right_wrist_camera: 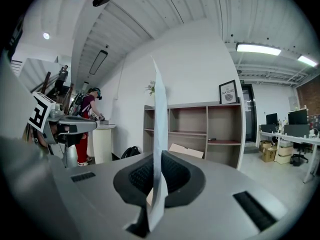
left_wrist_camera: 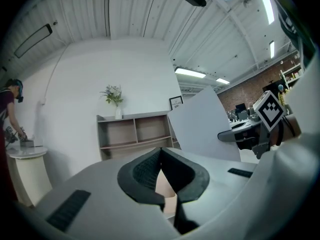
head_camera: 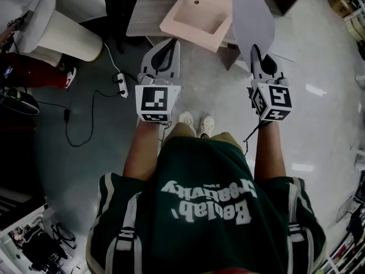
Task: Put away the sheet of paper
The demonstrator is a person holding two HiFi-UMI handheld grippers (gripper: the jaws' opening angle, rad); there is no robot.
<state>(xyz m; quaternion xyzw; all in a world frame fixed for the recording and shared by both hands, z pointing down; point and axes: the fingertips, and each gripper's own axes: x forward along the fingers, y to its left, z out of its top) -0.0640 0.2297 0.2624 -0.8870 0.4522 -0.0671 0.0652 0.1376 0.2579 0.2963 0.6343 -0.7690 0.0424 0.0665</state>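
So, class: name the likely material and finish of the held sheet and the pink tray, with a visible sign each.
Sheet: likely thin matte paper, pale grey-white; seen edge-on it is a sliver. Pink tray: perhaps matte plastic or painted wood; smooth, even colour, no glare.

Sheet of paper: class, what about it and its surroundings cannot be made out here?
- Sheet: top cut off by the head view's upper edge; edge-on in the right gripper view, faces unseen.
- Box: far end beyond that same edge.
- Person: too small in the right gripper view.
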